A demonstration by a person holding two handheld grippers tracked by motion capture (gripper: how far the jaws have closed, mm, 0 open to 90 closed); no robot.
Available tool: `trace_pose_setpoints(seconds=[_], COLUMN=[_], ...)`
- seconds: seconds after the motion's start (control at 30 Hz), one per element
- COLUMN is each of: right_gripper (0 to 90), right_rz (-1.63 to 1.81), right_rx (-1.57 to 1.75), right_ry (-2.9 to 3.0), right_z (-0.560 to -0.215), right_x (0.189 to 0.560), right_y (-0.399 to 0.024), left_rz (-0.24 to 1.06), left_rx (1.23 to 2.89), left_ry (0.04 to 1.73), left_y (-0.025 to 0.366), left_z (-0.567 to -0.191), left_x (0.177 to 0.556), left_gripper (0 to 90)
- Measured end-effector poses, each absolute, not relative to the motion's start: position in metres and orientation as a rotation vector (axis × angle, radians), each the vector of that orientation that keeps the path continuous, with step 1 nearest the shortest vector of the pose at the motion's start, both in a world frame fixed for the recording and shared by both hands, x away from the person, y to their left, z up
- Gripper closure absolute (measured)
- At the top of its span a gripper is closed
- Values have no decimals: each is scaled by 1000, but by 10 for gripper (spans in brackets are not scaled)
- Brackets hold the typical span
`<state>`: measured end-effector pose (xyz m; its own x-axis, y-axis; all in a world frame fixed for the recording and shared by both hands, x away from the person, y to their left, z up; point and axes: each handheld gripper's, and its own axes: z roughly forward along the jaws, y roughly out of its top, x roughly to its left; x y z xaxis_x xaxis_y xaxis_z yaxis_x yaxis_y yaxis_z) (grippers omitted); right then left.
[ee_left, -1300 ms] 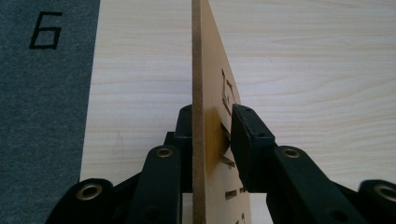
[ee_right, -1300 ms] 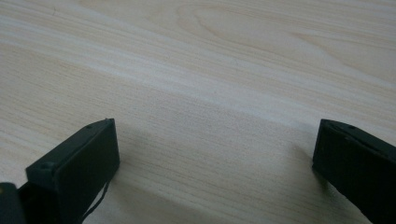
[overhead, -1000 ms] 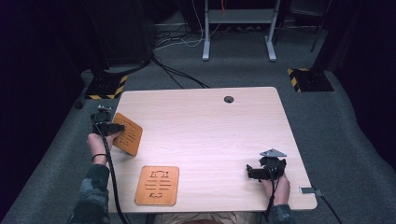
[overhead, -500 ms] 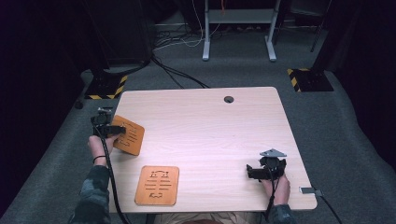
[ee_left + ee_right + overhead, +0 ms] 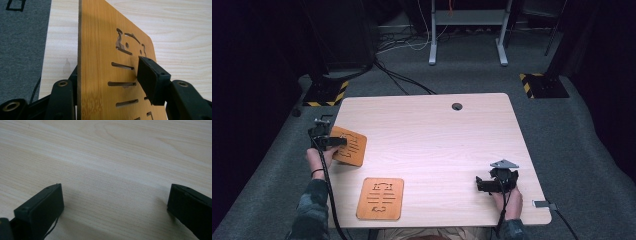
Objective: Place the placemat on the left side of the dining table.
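High view: left hand-held gripper (image 5: 343,142) has just been opening, its jaws apart around a wooden board (image 5: 348,145) at the tabletop's (image 5: 437,130) left edge. Release seems underway; next, pull clear. Right hand-held gripper (image 5: 479,184) rests open, holding nothing.

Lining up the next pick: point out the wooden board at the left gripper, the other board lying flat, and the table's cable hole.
Tilted board (image 5: 352,147), high view, slotted face.
Flat board (image 5: 381,198), high view, centre.
Cable hole (image 5: 456,106), high view, middle.
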<state>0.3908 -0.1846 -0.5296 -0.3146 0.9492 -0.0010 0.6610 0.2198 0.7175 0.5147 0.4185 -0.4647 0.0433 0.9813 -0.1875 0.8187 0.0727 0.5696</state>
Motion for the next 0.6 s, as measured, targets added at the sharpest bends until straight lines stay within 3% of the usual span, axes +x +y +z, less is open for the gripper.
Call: trace_pose_setpoints(seconds=[0.17,0.6], right_gripper=[0,0], right_rz=[869,869], right_rx=[1484,1484], right_ry=[2056,2057], right_z=[-530,-530], right_x=[391,391], right_y=[-185,-185], left_rz=[378,348], left_rx=[1800,1787], left_ry=[1829,1836], left_y=[419,423], left_z=[-468,-474], left_x=[516,518], left_gripper=[400,362])
